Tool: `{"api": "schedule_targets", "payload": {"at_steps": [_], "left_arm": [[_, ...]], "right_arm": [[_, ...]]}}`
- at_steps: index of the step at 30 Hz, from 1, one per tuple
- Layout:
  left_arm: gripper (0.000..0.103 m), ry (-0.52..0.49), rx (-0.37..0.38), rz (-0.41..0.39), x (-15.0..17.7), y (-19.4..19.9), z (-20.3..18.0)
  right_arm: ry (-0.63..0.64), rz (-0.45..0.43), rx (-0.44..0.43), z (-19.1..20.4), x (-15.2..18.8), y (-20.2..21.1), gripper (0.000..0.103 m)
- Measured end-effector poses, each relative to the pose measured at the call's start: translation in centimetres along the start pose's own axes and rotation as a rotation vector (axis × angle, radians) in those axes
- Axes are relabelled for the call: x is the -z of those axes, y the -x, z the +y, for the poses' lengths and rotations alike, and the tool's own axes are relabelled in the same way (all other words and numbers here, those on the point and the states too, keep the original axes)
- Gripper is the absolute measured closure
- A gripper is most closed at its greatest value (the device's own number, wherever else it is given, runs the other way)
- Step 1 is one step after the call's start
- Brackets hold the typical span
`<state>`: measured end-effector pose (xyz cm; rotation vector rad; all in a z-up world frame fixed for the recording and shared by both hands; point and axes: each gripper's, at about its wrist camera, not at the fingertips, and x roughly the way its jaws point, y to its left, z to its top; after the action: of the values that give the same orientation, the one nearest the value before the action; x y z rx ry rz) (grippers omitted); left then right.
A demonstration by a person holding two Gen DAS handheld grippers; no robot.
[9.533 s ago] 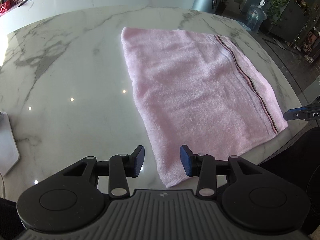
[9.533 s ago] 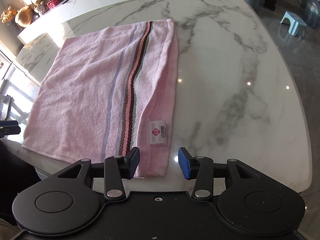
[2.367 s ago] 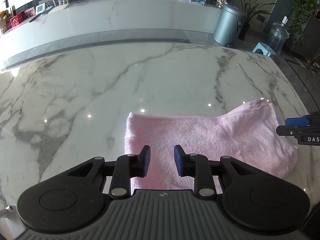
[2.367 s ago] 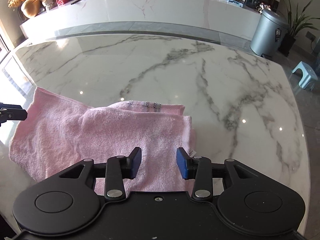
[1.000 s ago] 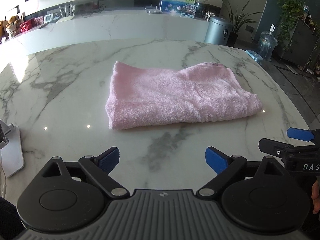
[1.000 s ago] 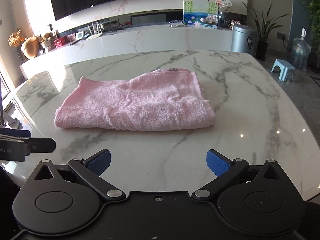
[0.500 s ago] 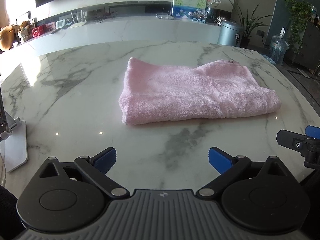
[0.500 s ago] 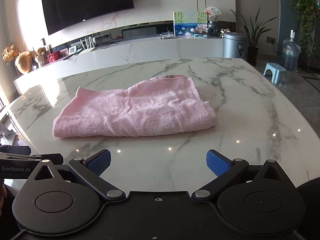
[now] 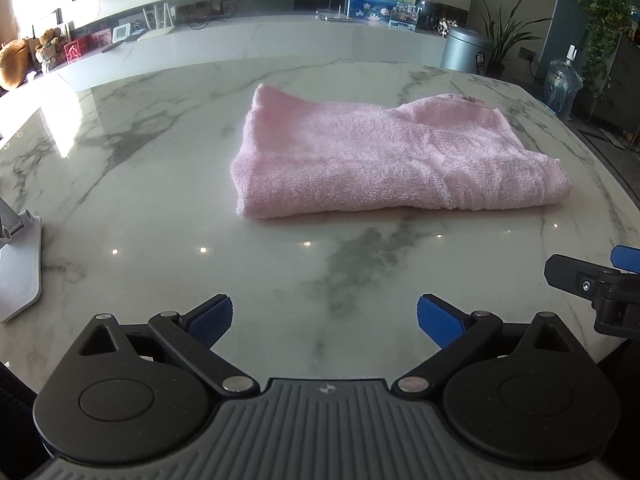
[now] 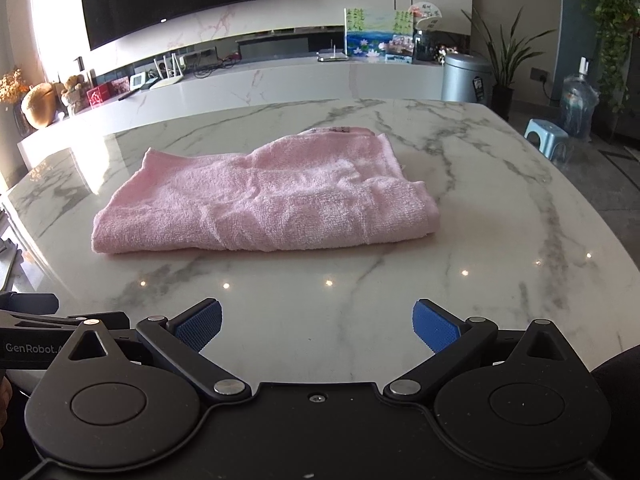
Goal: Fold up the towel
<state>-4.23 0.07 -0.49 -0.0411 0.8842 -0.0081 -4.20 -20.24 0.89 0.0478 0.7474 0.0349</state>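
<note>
A pink towel point(image 9: 384, 160) lies folded into a thick rectangle on the white marble table point(image 9: 160, 208); it also shows in the right wrist view point(image 10: 264, 200). My left gripper point(image 9: 324, 318) is open and empty, held back from the towel's near edge. My right gripper point(image 10: 316, 322) is open and empty, also short of the towel. The right gripper's side shows at the right edge of the left wrist view point(image 9: 600, 280). The left gripper shows at the left edge of the right wrist view point(image 10: 36, 340).
A white stand base point(image 9: 18, 276) sits at the table's left edge. Beyond the table are a marble counter point(image 10: 280, 76), a grey bin point(image 10: 466, 76), a blue stool point(image 10: 546, 136) and a water jug point(image 10: 578, 104).
Both grippers have let go of the towel, opened wide and drawn back toward the table's near edge. Over the last second they have tilted lower; the folded towel lies still.
</note>
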Motion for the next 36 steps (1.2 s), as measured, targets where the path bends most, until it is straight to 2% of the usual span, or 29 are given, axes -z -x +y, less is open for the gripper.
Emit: {"api": "schedule_targets", "payload": {"at_steps": [36], "left_arm": [[0.003,-0.025,0.01,0.018,0.46,-0.6,-0.77]], "right_arm": [[-0.008,0.01,-0.004,-0.54,0.28,-0.4,0.001]]}}
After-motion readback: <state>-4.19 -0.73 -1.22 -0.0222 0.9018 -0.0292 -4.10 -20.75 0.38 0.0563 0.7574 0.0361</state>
